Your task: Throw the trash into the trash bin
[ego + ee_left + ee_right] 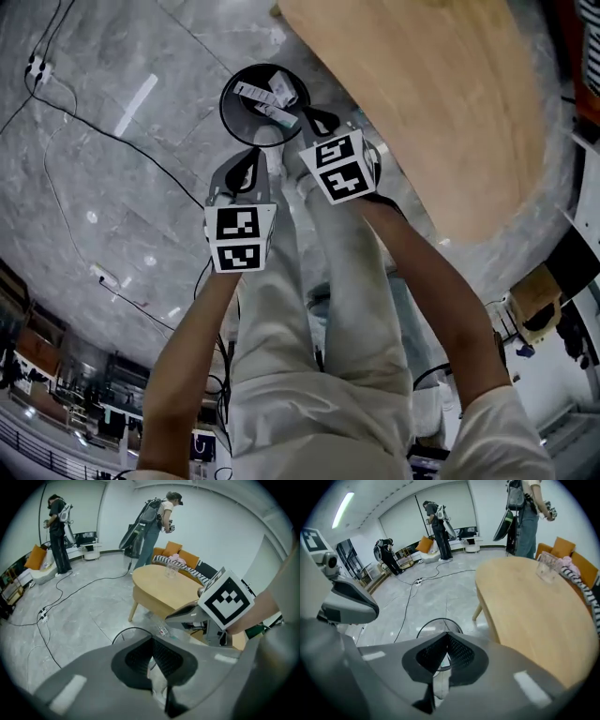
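Note:
The round black trash bin [228,86] stands on the grey floor beside the wooden table [441,103], with several white wrappers [272,98] lying in it. My right gripper [319,120] hangs at the bin's near right rim, shut with nothing in it. My left gripper [251,161] is just short of the bin's near rim, also shut and empty. In the left gripper view the left gripper [152,640] has its pads touching above the bin rim [123,632]. In the right gripper view the right gripper [447,634] is shut over the bin [439,618].
Black cables [94,122] and a power strip [37,67] lie on the floor to the left. A clear cup [547,566] stands on the table. People [58,531] stand far off, near a sofa with orange cushions [183,557]. My white-trousered legs [319,309] are below the grippers.

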Demonstrator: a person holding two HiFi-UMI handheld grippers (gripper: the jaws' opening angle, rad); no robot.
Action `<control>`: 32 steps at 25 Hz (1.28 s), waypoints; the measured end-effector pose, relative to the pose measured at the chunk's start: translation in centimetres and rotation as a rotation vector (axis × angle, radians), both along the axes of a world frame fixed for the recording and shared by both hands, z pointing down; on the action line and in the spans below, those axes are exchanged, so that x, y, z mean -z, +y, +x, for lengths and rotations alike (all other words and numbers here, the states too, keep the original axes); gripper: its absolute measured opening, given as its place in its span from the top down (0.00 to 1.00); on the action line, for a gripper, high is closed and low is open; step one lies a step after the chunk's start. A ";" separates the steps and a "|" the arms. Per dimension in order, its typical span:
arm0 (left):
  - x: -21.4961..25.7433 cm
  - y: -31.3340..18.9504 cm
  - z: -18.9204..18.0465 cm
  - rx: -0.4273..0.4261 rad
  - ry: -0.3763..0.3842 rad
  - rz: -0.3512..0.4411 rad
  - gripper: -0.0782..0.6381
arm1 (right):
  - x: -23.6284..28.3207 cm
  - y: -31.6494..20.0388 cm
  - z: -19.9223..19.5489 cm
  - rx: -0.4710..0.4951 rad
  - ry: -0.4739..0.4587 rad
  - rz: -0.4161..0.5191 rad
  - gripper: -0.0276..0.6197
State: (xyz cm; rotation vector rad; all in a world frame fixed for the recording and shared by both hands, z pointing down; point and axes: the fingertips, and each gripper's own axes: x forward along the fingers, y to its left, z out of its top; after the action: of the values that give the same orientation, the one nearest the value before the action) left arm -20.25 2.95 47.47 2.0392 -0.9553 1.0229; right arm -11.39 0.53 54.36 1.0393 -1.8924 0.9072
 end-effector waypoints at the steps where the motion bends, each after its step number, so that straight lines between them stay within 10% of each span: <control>1: 0.8 -0.1 0.6 -0.015 -0.001 0.006 0.89 | 1.1 -0.2 0.8 -0.018 -0.008 0.013 0.91; 12: 9.7 0.3 5.2 -0.211 -0.010 0.065 0.89 | 13.0 -0.1 8.6 -0.266 -0.094 0.169 0.91; 32: 33.7 5.4 20.4 -0.513 0.281 0.212 0.89 | 38.4 7.8 20.7 -0.622 -0.134 0.450 0.92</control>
State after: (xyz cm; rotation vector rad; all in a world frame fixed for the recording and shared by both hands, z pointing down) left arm 0.19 8.33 13.81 2.6009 -0.4120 0.8716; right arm 9.35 8.38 15.91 1.9530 -1.9599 0.9134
